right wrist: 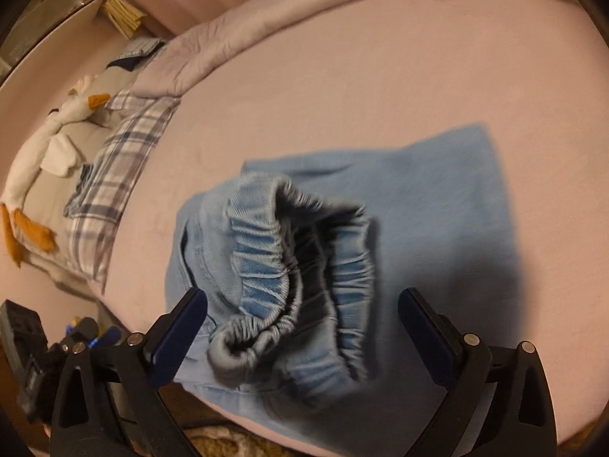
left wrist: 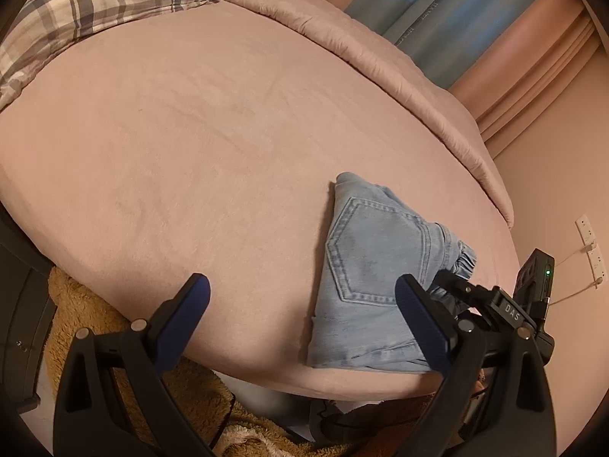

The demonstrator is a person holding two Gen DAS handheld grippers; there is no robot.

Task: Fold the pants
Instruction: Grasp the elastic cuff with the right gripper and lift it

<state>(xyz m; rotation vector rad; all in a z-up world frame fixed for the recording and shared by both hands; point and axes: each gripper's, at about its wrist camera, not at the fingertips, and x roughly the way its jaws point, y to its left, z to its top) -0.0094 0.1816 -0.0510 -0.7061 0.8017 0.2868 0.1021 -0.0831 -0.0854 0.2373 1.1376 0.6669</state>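
Both my grippers, left (left wrist: pixel 302 299) and right (right wrist: pixel 302 312), gape wide, empty. Pants (left wrist: pixel 371 278) lie folded ahead; I should press the puffed waistband (right wrist: pixel 297 262) flat.

Light blue denim pants (left wrist: pixel 365 262) with paler stitching on a plain dusty-pink bed sheet (left wrist: pixel 190 152), beside a grey-and-white plaid pillow (left wrist: pixel 95 3); black left claw (left wrist: pixel 302 297) with dark blue pads; white plush goose (right wrist: pixel 42 141) with orange beak and feet
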